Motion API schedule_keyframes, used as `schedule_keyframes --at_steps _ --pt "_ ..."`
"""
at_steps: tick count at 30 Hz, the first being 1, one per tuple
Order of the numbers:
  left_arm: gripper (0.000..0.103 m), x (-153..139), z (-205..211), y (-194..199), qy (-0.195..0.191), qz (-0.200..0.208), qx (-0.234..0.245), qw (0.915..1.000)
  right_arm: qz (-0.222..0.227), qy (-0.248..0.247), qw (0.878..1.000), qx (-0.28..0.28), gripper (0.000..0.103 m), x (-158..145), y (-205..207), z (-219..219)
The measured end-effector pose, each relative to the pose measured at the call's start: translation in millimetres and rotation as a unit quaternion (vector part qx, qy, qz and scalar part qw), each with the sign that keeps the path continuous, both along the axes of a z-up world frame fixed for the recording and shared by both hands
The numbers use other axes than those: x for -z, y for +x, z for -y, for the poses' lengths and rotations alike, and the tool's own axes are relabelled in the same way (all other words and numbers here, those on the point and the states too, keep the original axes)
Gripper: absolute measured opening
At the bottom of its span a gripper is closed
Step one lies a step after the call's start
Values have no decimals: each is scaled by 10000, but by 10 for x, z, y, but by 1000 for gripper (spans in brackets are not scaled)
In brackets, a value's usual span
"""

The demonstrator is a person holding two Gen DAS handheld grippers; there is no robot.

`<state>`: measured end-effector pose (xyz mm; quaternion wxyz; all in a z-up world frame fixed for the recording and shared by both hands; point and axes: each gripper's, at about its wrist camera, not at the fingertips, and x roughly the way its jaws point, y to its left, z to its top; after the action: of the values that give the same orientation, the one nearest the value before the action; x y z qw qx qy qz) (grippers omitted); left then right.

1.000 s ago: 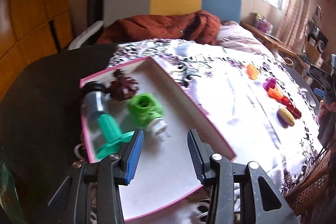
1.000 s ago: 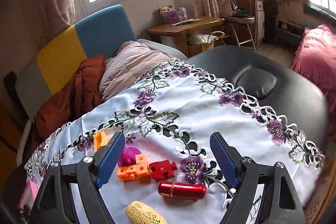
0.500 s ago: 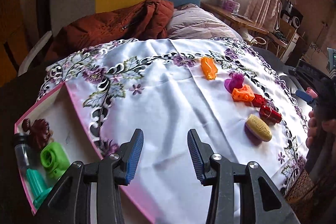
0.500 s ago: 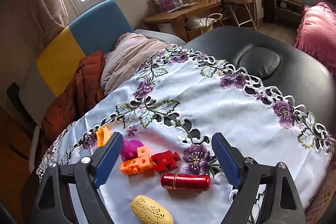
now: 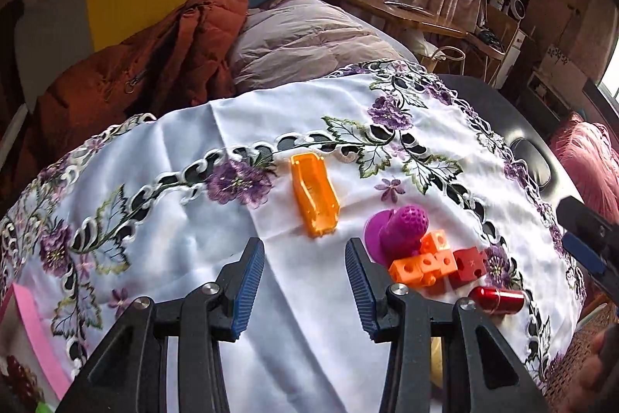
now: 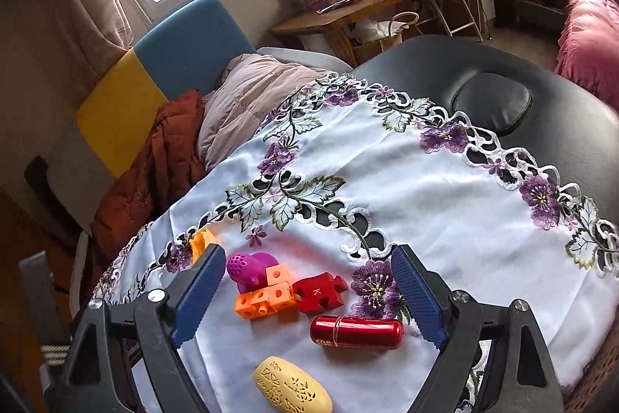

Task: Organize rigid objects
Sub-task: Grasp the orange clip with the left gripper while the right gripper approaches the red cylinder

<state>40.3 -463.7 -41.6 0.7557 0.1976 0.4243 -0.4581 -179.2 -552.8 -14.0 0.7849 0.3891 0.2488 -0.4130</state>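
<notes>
Several small toys lie on the white embroidered cloth (image 5: 185, 235). An orange hollow piece (image 5: 315, 196) sits just beyond my left gripper (image 5: 303, 258), which is open and empty. To its right lie a purple knobbed toy (image 5: 398, 229), orange cubes (image 5: 421, 264), a red puzzle piece (image 5: 470, 264) and a red cylinder (image 5: 497, 299). My right gripper (image 6: 309, 269) hovers open over the same group, the purple toy (image 6: 253, 268), orange cubes (image 6: 267, 299), red puzzle piece (image 6: 319, 293) and red cylinder (image 6: 356, 331) between its fingers, untouched. A yellow patterned oval (image 6: 292, 388) lies nearer.
The pink-rimmed box (image 5: 35, 328) shows only at the lower left edge. The cloth covers a black padded table (image 6: 541, 126). Behind it a chair holds a rust jacket (image 5: 154, 64) and a pale quilted one (image 5: 309, 41). A wooden desk (image 6: 340, 14) stands beyond.
My left gripper swept right, from over the pink box to the toys on the cloth; the box slid to the view's left edge. The right gripper barely moved.
</notes>
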Motion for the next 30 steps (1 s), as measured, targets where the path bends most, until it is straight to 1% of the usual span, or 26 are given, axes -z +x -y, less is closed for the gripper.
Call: schedule_keyframes --at_steps 5,10,11,12,13,14,16,20,24,27,30 --pt "44 214 364 80 110 -105 57 9999 39 167 9998 -118 88 47 34 19" --pt "44 426 603 209 257 -106 -79 9996 50 295 9993 -224 88 88 72 13" --pt "41 464 631 239 271 -107 -119 9995 27 306 9993 -225 88 95 78 12" --pt "35 490 646 267 270 -107 -144 9995 12 308 9993 -223 88 100 82 12" --pt "26 505 649 285 284 -53 -172 9994 15 309 9993 -221 88 103 79 14" --pt "26 501 633 298 230 -30 -190 9995 22 307 9993 -209 88 104 74 18" --pt "26 498 562 306 171 -188 -187 9995 12 298 9994 -186 88 105 68 24" --pt "26 453 268 197 238 -237 -184 9993 108 365 9993 -66 88 111 16 59" --pt "26 416 -159 45 296 -347 -300 9985 322 641 9972 193 88 172 -104 144" --pt "26 381 -505 -145 320 -323 -273 9986 454 772 9951 413 88 205 -202 188" --pt "26 346 -808 -360 319 -205 -211 9991 443 794 9942 571 88 217 -251 212"
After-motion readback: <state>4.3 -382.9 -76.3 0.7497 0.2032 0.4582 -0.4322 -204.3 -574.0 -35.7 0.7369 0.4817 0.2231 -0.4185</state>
